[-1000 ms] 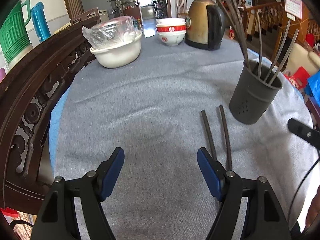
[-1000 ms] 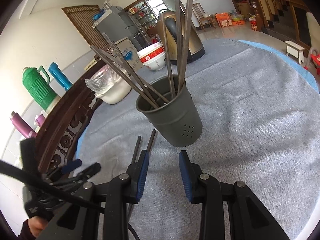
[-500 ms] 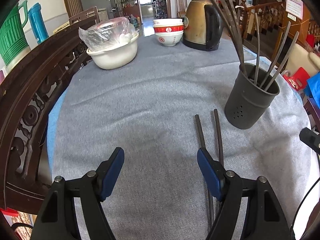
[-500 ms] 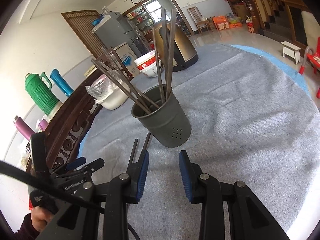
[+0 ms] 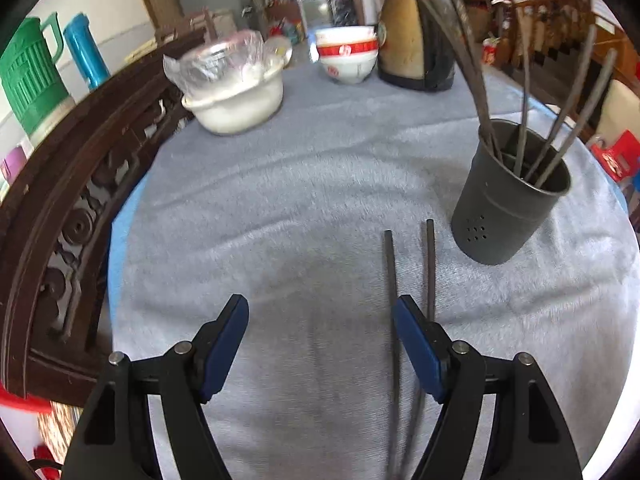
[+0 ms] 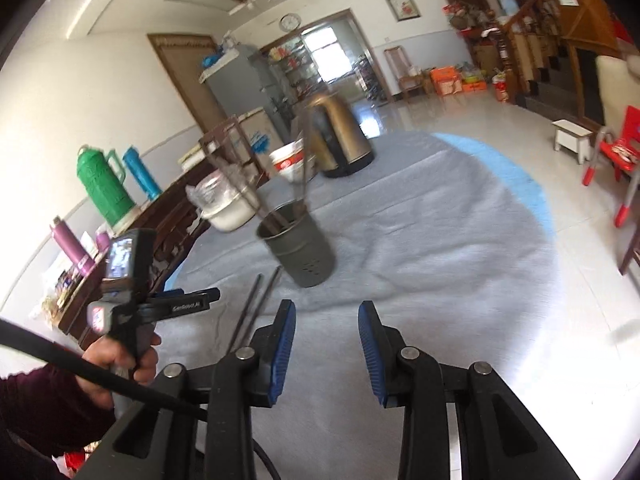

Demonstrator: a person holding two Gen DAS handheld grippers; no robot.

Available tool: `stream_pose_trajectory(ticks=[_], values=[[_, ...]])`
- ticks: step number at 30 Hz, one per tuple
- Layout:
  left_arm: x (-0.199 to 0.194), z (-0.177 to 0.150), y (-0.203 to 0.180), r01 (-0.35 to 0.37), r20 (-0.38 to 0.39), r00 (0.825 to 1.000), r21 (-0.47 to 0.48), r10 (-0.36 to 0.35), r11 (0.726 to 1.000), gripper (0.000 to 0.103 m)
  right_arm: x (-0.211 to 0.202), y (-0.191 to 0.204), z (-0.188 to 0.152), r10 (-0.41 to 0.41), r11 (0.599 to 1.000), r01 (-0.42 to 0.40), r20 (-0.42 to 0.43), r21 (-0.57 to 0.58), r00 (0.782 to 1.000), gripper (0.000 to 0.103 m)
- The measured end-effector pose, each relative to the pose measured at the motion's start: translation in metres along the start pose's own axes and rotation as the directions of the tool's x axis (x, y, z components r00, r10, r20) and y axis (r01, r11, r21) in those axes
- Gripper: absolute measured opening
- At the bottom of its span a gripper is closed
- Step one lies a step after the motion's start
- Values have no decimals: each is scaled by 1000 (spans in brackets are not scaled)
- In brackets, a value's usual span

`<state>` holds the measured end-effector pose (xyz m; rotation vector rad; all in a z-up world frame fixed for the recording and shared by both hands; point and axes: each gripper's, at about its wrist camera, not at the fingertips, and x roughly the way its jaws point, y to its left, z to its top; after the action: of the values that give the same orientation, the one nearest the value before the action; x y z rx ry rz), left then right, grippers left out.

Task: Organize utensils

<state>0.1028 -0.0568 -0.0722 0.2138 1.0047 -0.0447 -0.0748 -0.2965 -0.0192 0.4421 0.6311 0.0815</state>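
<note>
Two dark, thin chopsticks (image 5: 390,280) are lying side by side, nearly parallel, on the round table under a grey cloth (image 5: 288,200), just beside the dark grey perforated cylindrical holder (image 5: 508,208), which is standing upright at about two o'clock in the left wrist view. Inside the holder (image 6: 300,244), roughly six more dark chopsticks (image 5: 556,128) are leaning outward in different directions; the exact count is blurred.

The left gripper (image 5: 320,320) is hovering over the cloth with its blue-padded jaws spread wide and nothing between them; its right pad is overlapping the loose pair at five o'clock. The right gripper (image 6: 327,326) is hanging above the table with its jaws partly apart, gripping nothing, with the holder at eleven o'clock.

At twelve o'clock from the left gripper, three vessels are standing: one white bowl covered in clear plastic (image 5: 236,100), one red-and-white stack of bowls (image 5: 347,56) and one golden kettle (image 5: 412,48). A person's hand (image 6: 120,354) is gripping the left handle.
</note>
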Motion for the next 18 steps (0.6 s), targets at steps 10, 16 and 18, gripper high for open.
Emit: stream_pose_trajectory(ticks=[10, 16, 18], values=[[3, 14, -24, -161, -53, 986, -40, 159, 986, 76, -61, -69, 14, -3, 992, -13, 129, 123, 992, 64], [1, 13, -33, -195, -70, 979, -27, 193, 980, 76, -68, -73, 19, 34, 992, -53, 166, 115, 986, 64], [1, 12, -33, -202, -74, 977, -28, 199, 979, 76, -67, -71, 18, 32, 994, -50, 168, 99, 985, 64]])
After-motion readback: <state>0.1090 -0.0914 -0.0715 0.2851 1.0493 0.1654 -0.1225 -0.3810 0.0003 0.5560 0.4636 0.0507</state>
